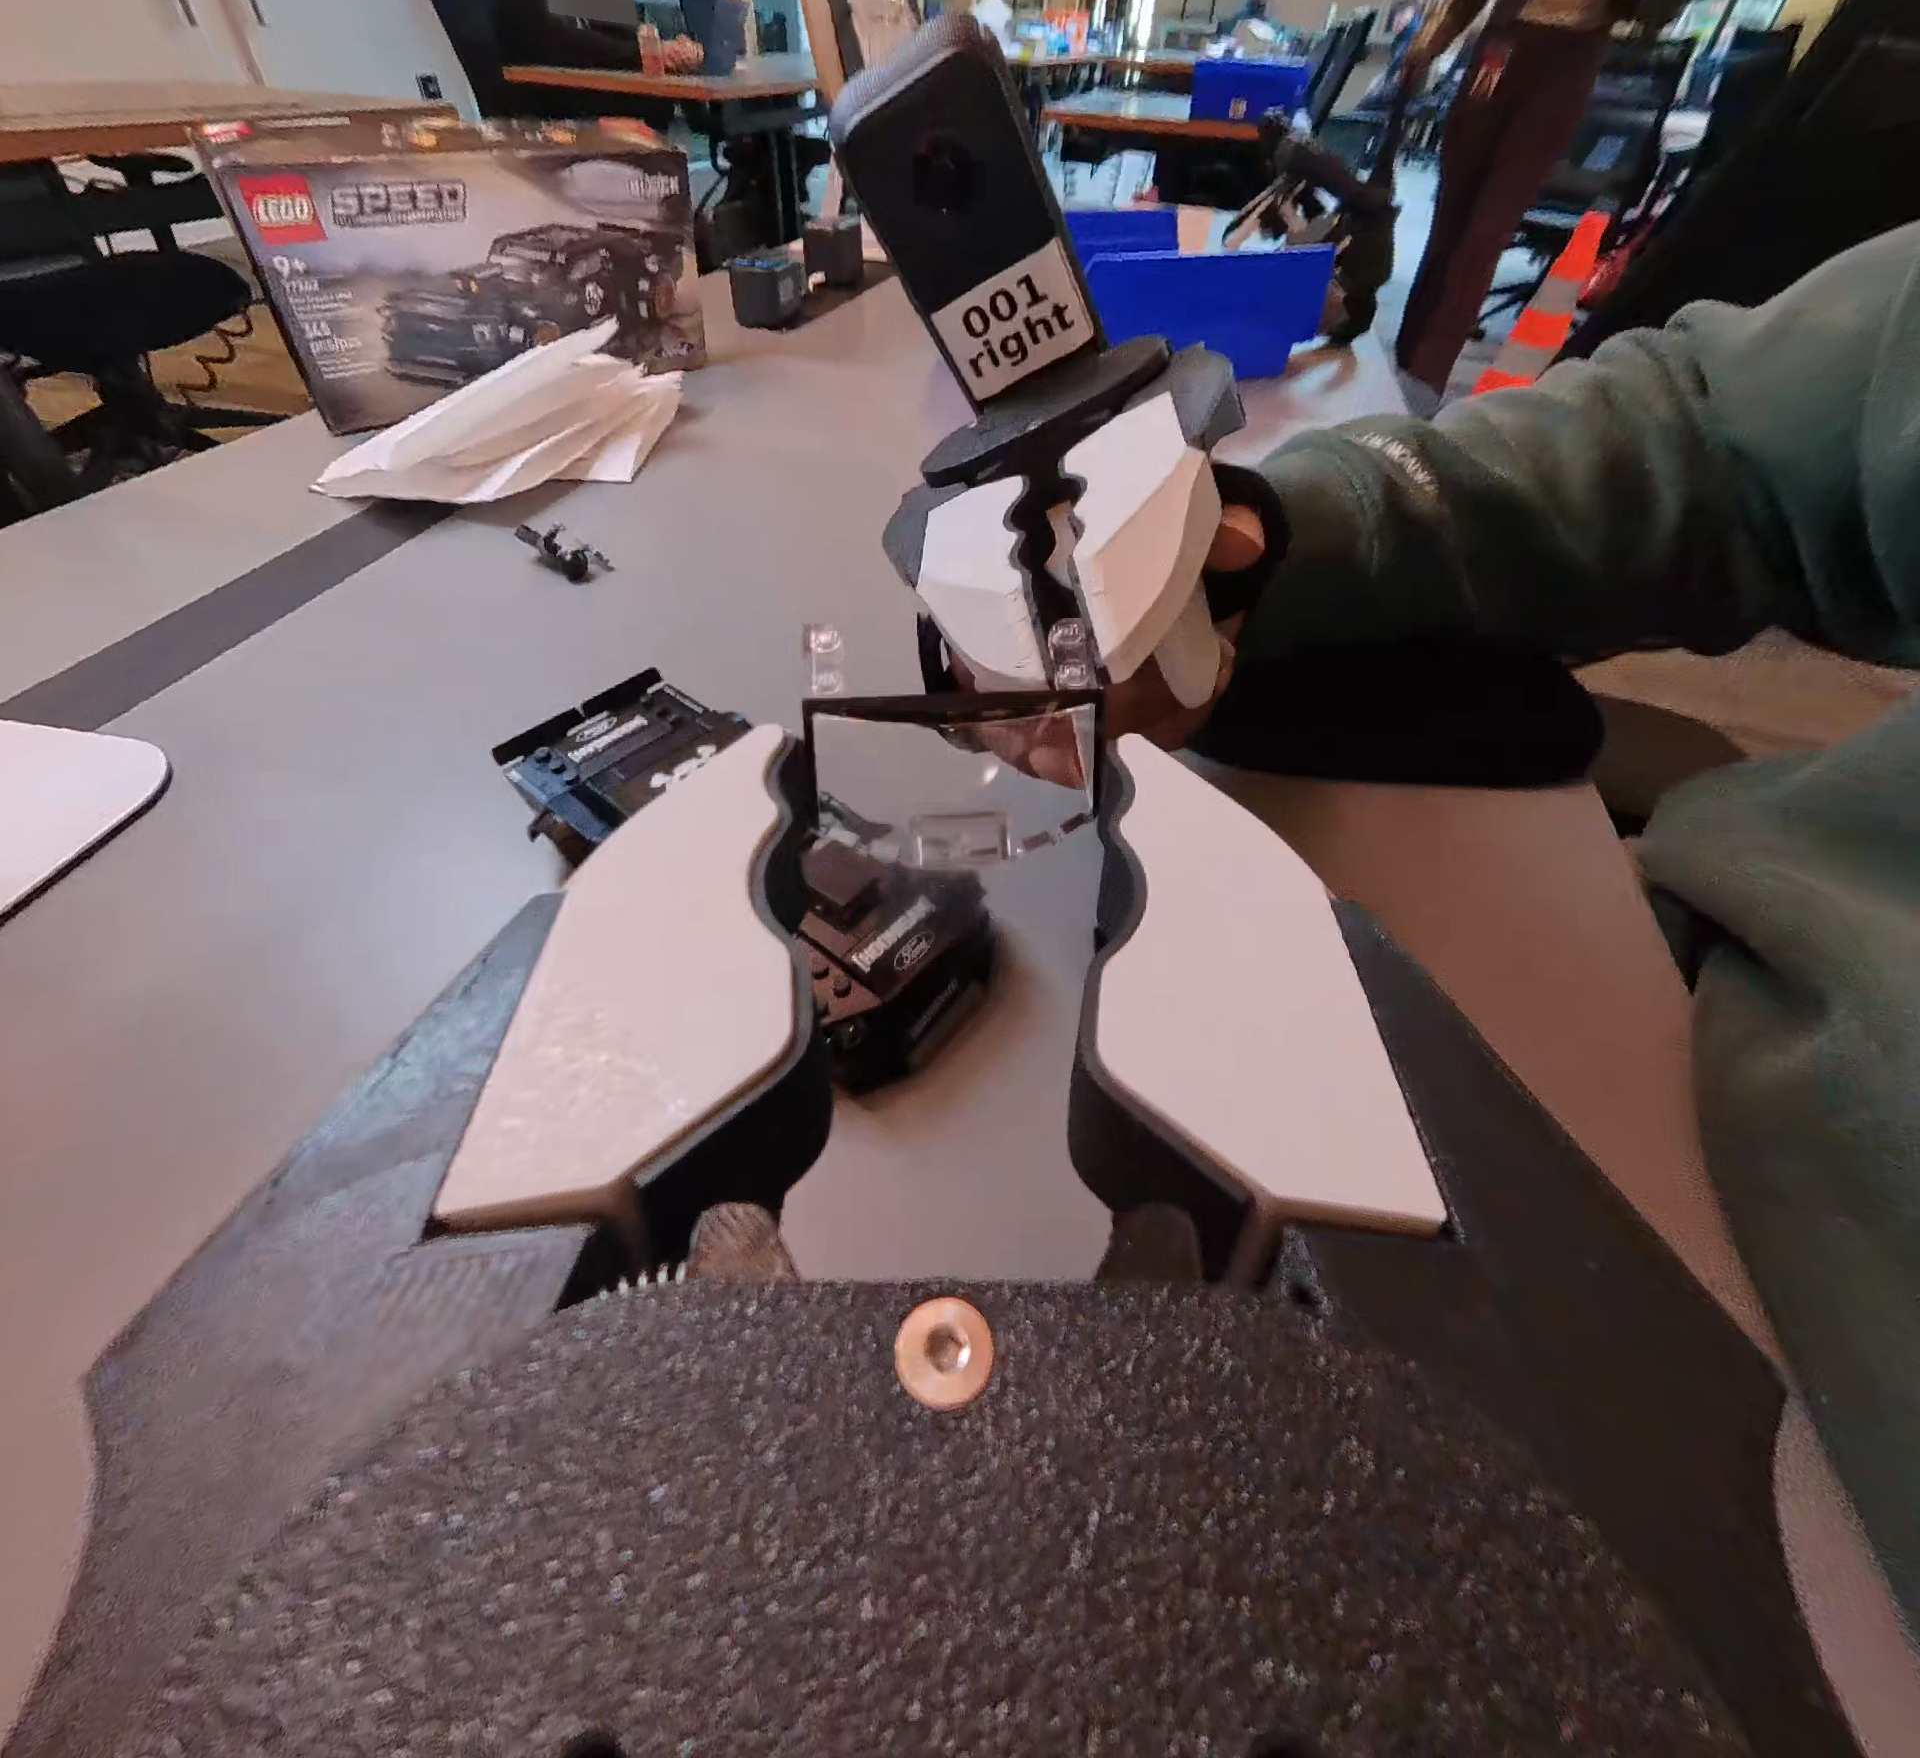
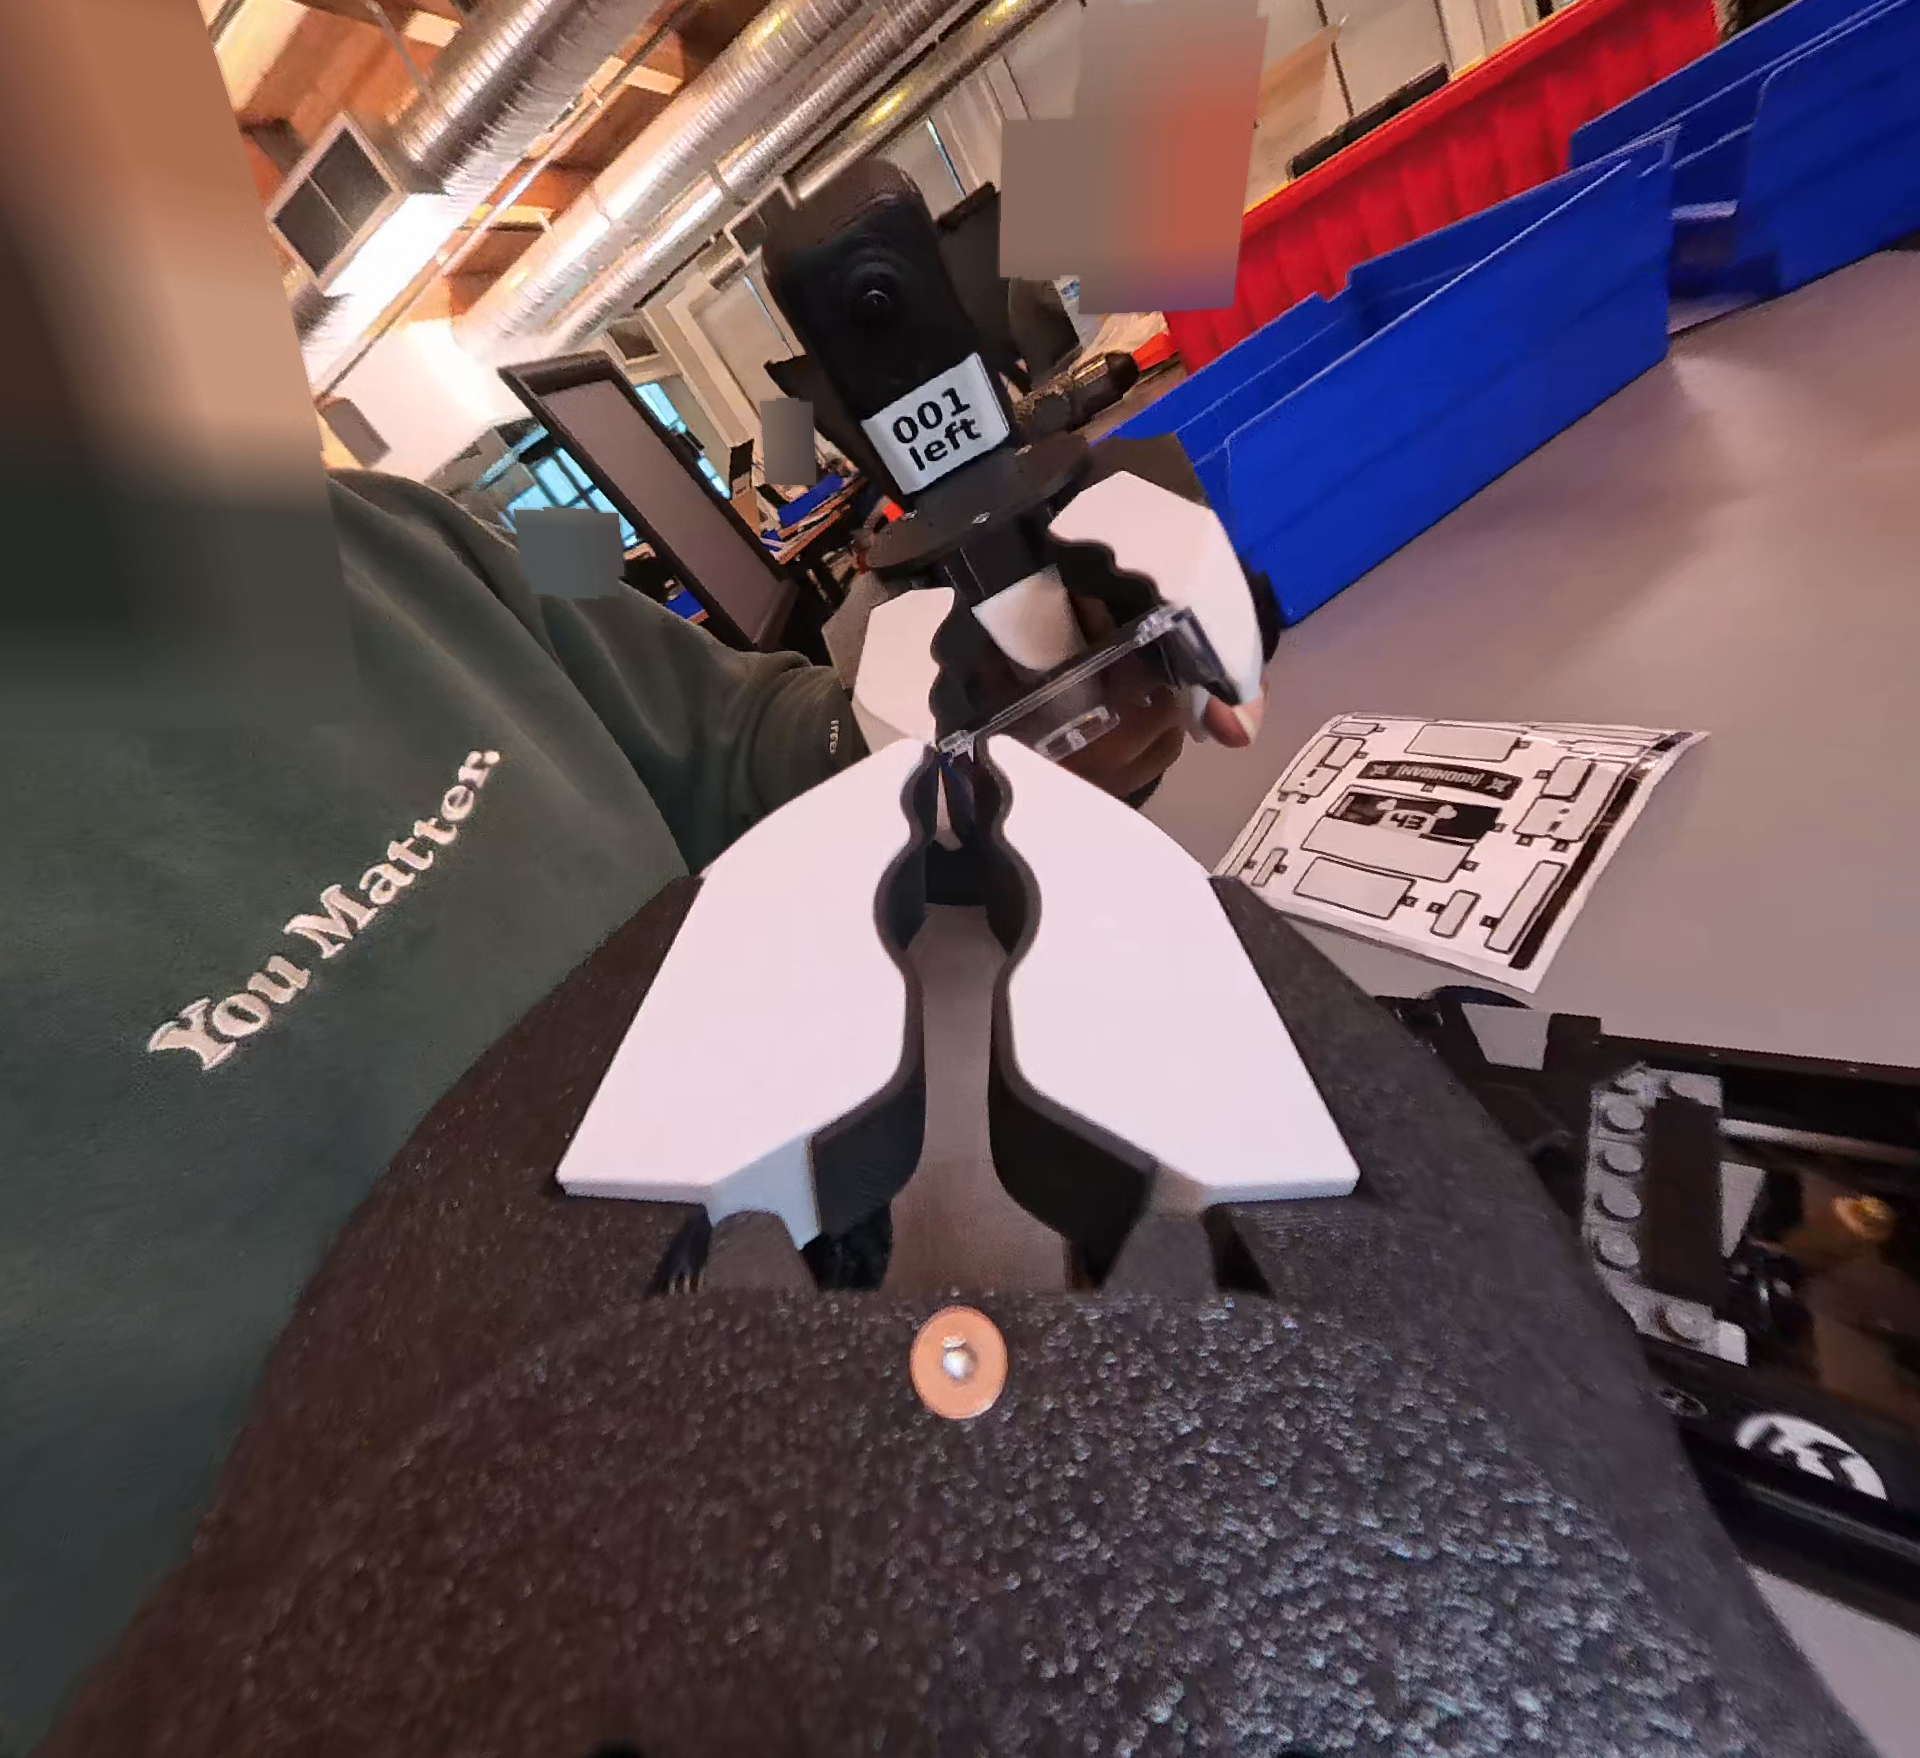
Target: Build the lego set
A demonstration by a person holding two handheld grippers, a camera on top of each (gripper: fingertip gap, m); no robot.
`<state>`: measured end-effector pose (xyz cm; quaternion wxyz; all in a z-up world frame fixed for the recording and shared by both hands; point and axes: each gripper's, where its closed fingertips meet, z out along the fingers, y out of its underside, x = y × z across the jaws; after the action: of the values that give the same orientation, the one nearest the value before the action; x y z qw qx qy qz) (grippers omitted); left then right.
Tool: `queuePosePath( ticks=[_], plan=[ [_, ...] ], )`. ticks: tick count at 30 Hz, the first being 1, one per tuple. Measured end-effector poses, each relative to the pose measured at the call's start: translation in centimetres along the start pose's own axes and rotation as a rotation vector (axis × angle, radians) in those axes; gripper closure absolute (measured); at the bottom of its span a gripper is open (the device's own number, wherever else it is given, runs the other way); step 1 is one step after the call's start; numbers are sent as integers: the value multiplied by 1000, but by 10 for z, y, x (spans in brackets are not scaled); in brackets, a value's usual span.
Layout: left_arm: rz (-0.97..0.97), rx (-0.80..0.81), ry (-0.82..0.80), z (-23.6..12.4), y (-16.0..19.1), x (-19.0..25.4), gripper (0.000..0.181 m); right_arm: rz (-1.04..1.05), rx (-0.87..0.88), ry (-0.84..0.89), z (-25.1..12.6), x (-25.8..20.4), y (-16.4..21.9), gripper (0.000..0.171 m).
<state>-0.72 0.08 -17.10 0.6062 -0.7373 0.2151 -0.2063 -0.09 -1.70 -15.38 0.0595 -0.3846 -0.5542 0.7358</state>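
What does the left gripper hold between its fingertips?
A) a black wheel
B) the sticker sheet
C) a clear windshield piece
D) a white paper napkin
C: in the left wrist view the left gripper has its fingertips closed on a clear windshield piece, lifted above the grey table.

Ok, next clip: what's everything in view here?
windscreen: one, clear, in left gripper
plate: one, clear, in right gripper
loose plate: one, clear, table beyond car
car: one, black, part-built, table under left gripper
box: one, dark, table far left
paper: pile, white, before box
sticker sheet: one, black-white, table
bins: several, blue, table's far side
table: one, grey
left gripper: one, black-white, shut on windscreen
right gripper: one, black-white, shut on plate
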Motion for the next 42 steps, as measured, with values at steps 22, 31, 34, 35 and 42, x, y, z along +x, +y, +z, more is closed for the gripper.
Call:
queuePosePath(
  ticks=[22, 31, 34, 35, 42],
  plan=[
    [-163, -638, -252, -11, 114, -7, 127, -546, -738, 706, -45, 90, 67, 116],
    [-183, -637, -189, -7, 115, 2, 117, -527, -661, 775, -55, 100, 60, 121],
    [-189, -636, -145, -9, 114, 8, 117, -527, -661, 765, -55, 98, 61, 120],
    [-193, -636, -135, -10, 114, 9, 117, -530, -661, 755, -56, 96, 60, 120],
    [-244, -604, -47, -14, 109, 19, 128, -451, -734, 513, -55, 51, 80, 126]
  ],
)
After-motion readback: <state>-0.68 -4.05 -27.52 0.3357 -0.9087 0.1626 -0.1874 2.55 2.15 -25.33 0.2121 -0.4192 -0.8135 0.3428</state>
